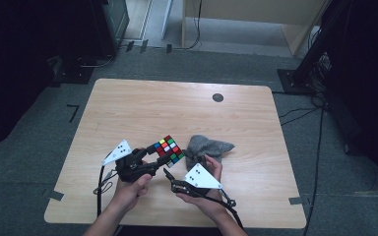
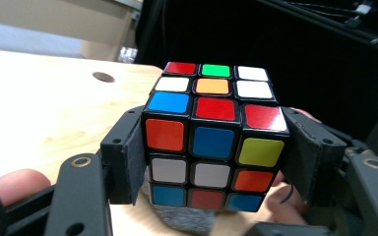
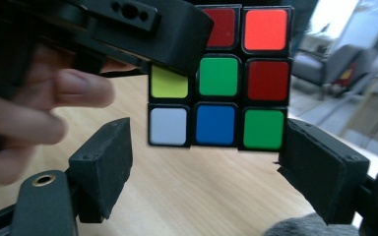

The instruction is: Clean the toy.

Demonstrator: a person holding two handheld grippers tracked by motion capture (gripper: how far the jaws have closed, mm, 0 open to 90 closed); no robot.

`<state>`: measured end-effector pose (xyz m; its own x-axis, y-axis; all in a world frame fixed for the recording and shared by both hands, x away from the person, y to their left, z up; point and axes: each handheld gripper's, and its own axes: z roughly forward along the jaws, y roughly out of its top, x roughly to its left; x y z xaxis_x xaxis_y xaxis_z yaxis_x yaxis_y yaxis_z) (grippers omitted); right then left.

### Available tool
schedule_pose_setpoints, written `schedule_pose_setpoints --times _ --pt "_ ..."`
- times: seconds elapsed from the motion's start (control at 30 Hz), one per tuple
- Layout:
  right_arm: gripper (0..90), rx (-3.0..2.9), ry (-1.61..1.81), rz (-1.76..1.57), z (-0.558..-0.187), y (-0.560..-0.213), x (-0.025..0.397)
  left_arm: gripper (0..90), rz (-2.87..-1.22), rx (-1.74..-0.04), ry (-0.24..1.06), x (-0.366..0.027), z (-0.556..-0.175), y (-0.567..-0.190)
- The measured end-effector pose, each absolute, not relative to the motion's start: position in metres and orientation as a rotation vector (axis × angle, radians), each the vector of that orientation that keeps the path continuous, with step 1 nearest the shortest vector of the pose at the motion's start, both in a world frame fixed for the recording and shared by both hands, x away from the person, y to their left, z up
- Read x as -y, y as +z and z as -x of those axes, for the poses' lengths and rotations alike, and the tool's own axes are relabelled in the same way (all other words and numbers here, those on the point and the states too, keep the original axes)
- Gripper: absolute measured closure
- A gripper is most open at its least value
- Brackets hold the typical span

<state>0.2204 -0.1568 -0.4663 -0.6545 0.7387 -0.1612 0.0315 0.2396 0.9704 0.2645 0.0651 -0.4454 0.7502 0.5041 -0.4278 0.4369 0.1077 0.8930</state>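
A scrambled Rubik's cube (image 1: pixel 169 149) is lifted above the wooden table (image 1: pixel 128 103), near its front middle. My left gripper (image 1: pixel 158 157) is shut on it, and in the left gripper view the cube (image 2: pixel 215 140) sits squeezed between the two black pads (image 2: pixel 128 157). My right gripper (image 1: pixel 170 174) sits just below and in front of the cube, pointing at it. In the right gripper view its jaws stand open, wider than the cube (image 3: pixel 219 78), which hangs just ahead of and above them. The left gripper's jaw (image 3: pixel 142 29) covers the cube's upper left.
A crumpled grey cloth (image 1: pixel 207 146) lies on the table right of the cube, under the right hand's fingers; it also appears as grey cloth (image 3: pixel 295 228). A dark round grommet (image 1: pixel 218 97) sits at the back of the table. Cables trail off the front edge.
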Motion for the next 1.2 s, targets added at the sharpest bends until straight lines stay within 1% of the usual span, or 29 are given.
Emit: schedule_pose_setpoints --times 0.1,0.2,0.27,0.4,0.53,0.67,0.73,0.8,0.83,0.87,0.97,1.07,1.13,1.2 --pt "24.3 -1.851 1.434 -0.699 -0.218 -0.467 0.155 34.3 -1.521 -0.792 0.021 -0.060 -0.263 -0.446" --pt "31.7 -1.813 1.437 -0.694 -0.217 -0.466 0.156 34.2 -1.536 -0.779 0.020 -0.057 -0.262 -0.447" --pt "33.2 -1.816 1.431 -0.698 -0.218 -0.467 0.157 34.2 -1.536 -0.782 0.015 -0.057 -0.263 -0.447" --pt "34.2 -1.832 1.421 -0.698 -0.219 -0.466 0.159 33.7 -1.538 -0.774 0.007 -0.058 -0.265 -0.450" --pt "34.4 -1.866 1.367 -0.693 -0.221 -0.466 0.158 30.6 -1.571 -0.752 0.062 -0.060 -0.267 -0.451" --pt "34.5 -1.898 1.308 -0.753 -0.229 -0.467 0.166 30.0 -1.520 -0.756 0.109 -0.075 -0.271 -0.448" --pt "34.5 -1.926 1.295 -0.810 -0.236 -0.466 0.175 29.8 -1.520 -0.752 0.167 -0.081 -0.273 -0.447" --pt "34.4 -1.947 1.290 -0.855 -0.241 -0.463 0.183 30.2 -1.551 -0.735 0.278 -0.086 -0.273 -0.451" --pt "34.4 -1.950 1.299 -0.869 -0.242 -0.460 0.187 31.5 -1.578 -0.722 0.337 -0.087 -0.274 -0.455" --pt "34.4 -1.966 1.328 -0.888 -0.244 -0.456 0.191 33.2 -1.597 -0.714 0.369 -0.087 -0.275 -0.459" --pt "34.3 -2.011 1.341 -0.929 -0.247 -0.447 0.197 34.6 -1.655 -0.684 0.428 -0.083 -0.276 -0.468" --pt "34.3 -2.045 1.346 -0.946 -0.248 -0.444 0.198 34.1 -1.735 -0.589 0.539 -0.072 -0.272 -0.476" --pt "34.3 -2.064 1.351 -0.961 -0.249 -0.443 0.197 33.3 -1.781 -0.531 0.591 -0.066 -0.268 -0.480" --pt "34.3 -2.088 1.365 -0.971 -0.249 -0.443 0.196 33.0 -1.806 -0.504 0.614 -0.062 -0.266 -0.481"
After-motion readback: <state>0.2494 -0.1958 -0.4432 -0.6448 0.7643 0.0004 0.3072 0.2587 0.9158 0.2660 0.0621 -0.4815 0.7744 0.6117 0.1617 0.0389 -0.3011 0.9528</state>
